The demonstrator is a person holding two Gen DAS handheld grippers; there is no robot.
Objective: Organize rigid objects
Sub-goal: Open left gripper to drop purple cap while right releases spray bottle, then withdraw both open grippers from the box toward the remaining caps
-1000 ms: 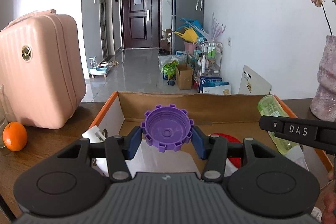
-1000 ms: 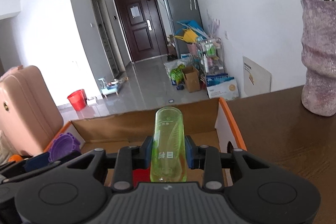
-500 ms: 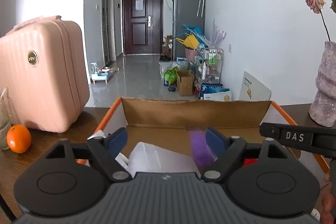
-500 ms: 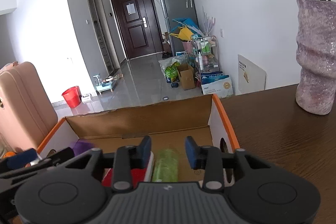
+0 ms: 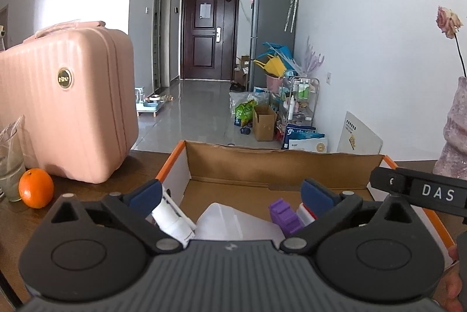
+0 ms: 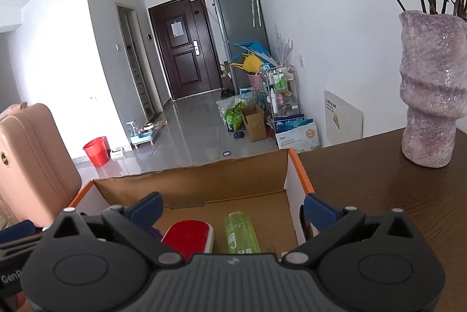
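Both grippers hang over an open cardboard box [image 5: 280, 166] with orange edges on a dark wooden table. My left gripper [image 5: 230, 193] has its jaws opening wide with nothing between them; below it in the box lie a purple ridged cap [image 5: 284, 214], a clear plastic piece [image 5: 230, 221] and a white tube [image 5: 172, 220]. My right gripper [image 6: 232, 206] has its jaws opening wide too, with nothing gripped; beneath it a green translucent bottle [image 6: 240, 233] lies on the box floor [image 6: 274, 212] beside a red and white object [image 6: 189, 236].
A pink suitcase [image 5: 67, 107] stands on the table left of the box, with an orange [image 5: 36, 187] and a glass [image 5: 10, 174] in front of it. A mottled purple vase [image 6: 432, 90] with flowers stands at the right. Beyond the table a hallway runs to a dark door.
My left gripper let go of the purple cap, which dropped into the box. My right gripper released the green bottle, which now lies on the box floor. Both sets of jaws spread wide.
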